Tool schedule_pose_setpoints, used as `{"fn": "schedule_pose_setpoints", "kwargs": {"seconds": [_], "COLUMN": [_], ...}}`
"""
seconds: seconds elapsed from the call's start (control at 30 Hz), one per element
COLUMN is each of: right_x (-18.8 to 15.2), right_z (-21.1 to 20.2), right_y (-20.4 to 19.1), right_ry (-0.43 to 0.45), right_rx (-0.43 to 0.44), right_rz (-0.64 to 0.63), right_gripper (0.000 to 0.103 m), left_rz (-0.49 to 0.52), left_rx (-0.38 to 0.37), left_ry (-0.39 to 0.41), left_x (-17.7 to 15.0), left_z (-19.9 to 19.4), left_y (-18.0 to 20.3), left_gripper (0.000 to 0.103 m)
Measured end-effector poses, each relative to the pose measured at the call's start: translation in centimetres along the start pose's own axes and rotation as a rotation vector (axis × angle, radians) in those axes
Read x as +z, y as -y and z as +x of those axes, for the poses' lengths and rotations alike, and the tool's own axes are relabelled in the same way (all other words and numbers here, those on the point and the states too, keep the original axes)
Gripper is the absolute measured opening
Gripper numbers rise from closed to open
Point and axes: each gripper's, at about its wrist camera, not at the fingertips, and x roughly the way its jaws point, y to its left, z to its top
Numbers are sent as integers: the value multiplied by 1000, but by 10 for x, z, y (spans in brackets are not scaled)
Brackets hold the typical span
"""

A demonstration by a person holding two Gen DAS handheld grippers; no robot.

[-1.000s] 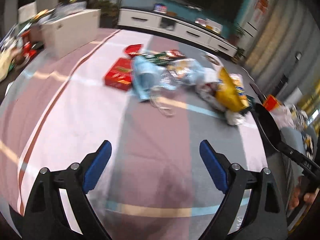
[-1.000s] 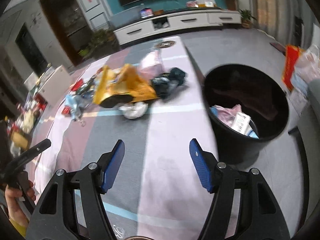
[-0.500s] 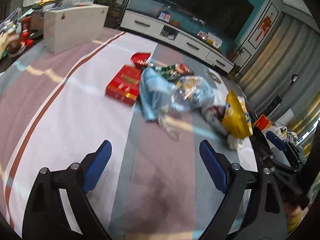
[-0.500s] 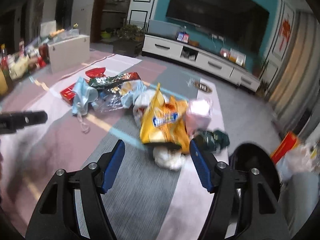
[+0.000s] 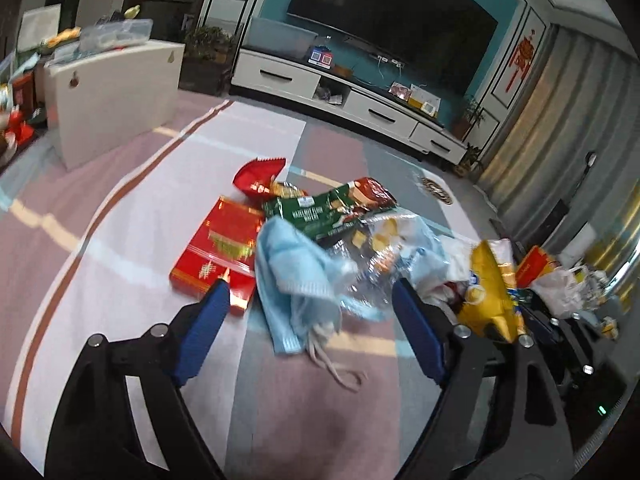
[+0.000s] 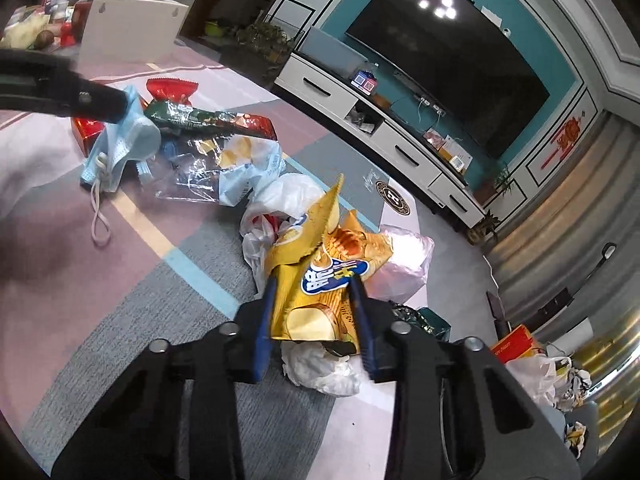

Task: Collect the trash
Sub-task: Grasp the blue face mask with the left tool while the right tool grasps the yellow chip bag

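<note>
A pile of trash lies on the striped rug [image 5: 120, 280]. My left gripper [image 5: 310, 304] hovers low over a light blue face mask [image 5: 296, 276]. Its jaws are closing with the mask between them, and the pads [image 5: 216, 312] are clear of it. A red box [image 5: 220, 248], a green wrapper [image 5: 320, 208] and clear plastic [image 5: 380, 252] lie just beyond. My right gripper [image 6: 314, 300] is closing on a yellow chip bag [image 6: 320, 280], both pads against its sides. Crumpled white paper [image 6: 320, 368] lies under it, and a pink bag [image 6: 404, 264] sits beside it.
A white cabinet [image 5: 116, 96] stands on the rug at the back left. A long white TV stand [image 5: 348, 96] runs along the far wall. Filled plastic bags and a red box [image 6: 516, 344] sit on the floor at the right, by the curtains.
My left gripper has moved forward up to the face mask and its jaws have narrowed a little. My right gripper swung from the black bin to the pile and closed around the yellow chip bag.
</note>
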Motion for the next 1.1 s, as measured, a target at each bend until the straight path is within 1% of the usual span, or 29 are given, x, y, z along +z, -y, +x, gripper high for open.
{"fn": "schedule_pose_setpoints", "kwargs": {"seconds": [0.07,0.13,0.17,0.2,0.27,0.3,0.37,0.5,0.53,0.6,0.67,0.77,0.93,1.1], "right_x": [1,2,3,4,5,4,5,7,8,8,11,14,19,25], "right_z": [0,-3,-7,-8,-12,-15,-20,-26,-28,-31,-35,-43,-56,-74], "right_y": [-2,-2,-2,0,1,2,4,5,5,4,4,6,8,15], "right_ry": [-11,-10,-12,-14,-17,-21,-29,-39,-41,-43,-40,-34,-20,14], "right_rx": [-6,-14,-18,-16,-18,-16,-11,-6,-6,-5,-8,-10,-16,-12], "right_rz": [0,-3,-1,5,15,23,42,55,57,61,67,80,97,134], "right_gripper": [20,15,14,14,14,14,14,14,14,14,14,13,13,13], "left_rz": [12,14,14,11,4,6,14,6,5,2,-8,-34,-69,-60], "left_rx": [25,34,41,42,31,28,24,-3,-8,-19,-35,-54,-85,-109], "left_ry": [0,-8,-13,-17,-18,-17,-16,-26,-28,-28,-29,-26,-8,39], "left_x": [2,2,2,2,1,1,1,0,0,0,1,-1,0,5], "left_z": [8,14,17,18,20,20,21,24,25,26,26,24,10,-18], "left_y": [2,2,0,-1,-3,-4,-5,-8,-8,-9,-10,-14,-19,-14], "left_gripper": [69,68,65,62,50,48,38,27,23,19,12,7,6,5]}}
